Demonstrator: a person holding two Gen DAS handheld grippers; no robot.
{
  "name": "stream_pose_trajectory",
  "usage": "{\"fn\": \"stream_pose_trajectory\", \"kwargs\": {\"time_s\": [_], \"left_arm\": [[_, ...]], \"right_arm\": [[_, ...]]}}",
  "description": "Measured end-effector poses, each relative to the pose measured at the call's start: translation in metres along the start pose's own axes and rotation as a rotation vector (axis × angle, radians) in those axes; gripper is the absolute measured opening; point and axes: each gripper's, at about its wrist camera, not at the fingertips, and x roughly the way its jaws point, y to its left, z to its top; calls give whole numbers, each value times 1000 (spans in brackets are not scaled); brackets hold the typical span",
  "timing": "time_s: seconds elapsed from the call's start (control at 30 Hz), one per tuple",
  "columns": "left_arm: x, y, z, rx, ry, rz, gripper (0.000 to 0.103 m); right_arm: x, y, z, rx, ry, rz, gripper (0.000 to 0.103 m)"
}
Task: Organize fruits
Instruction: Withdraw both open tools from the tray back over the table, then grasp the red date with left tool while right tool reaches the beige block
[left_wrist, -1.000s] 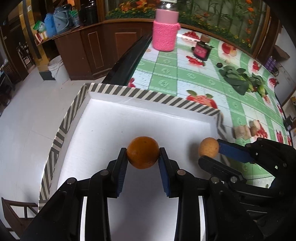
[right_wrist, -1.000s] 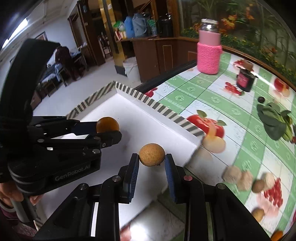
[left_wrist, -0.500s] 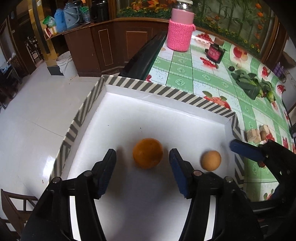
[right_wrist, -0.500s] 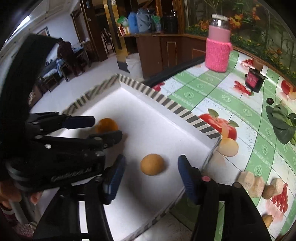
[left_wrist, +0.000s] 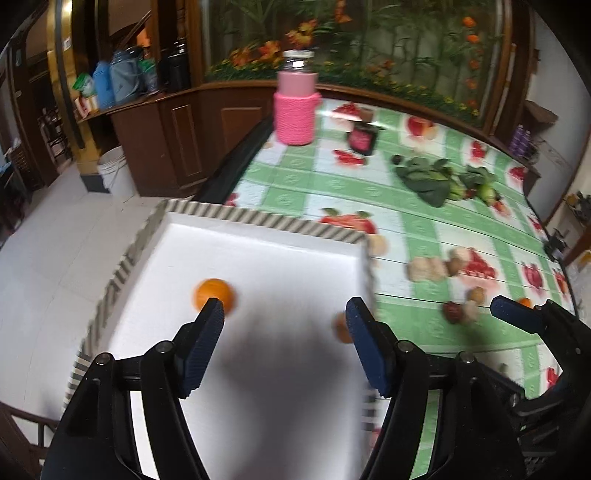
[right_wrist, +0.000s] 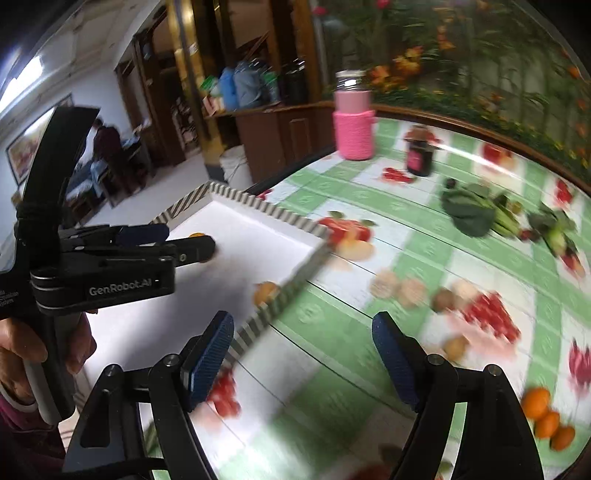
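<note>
Tabletop tray (left_wrist: 280, 225) with two fruits (left_wrist: 214, 293)

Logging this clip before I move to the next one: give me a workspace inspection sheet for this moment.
Surface: table with green checked fruit-print cloth.
Job's things: white tray holds an orange and a tan fruit; more oranges and small fruits on the cloth.
Clutter: pink jar, dark jar, leafy greens.
Grippers: left gripper and right gripper opening, nothing between the jaws.
Cables: nothing seen.
Surroundings: wooden cabinets, white bucket.
</note>
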Motion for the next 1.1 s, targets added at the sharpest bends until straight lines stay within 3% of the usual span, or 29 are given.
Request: {"fn": "stream_pose_trajectory", "kwargs": {"time_s": [0.3, 0.6, 0.9, 1.1], "left_arm": [[-12, -55, -15, 57, -6, -92, 68], [-1, -108, -34, 146, 48, -166, 68], [27, -136, -37, 211, 116, -173, 68], [55, -144, -30, 253, 163, -121, 67]], "right_arm": [[-55, -60, -50, 84, -2, -154, 79], [-96, -117, -97, 200, -4, -255, 80], [-107, -152, -121, 295, 4, -249, 80], [-101, -153, -120, 299, 13, -217, 80]]}}
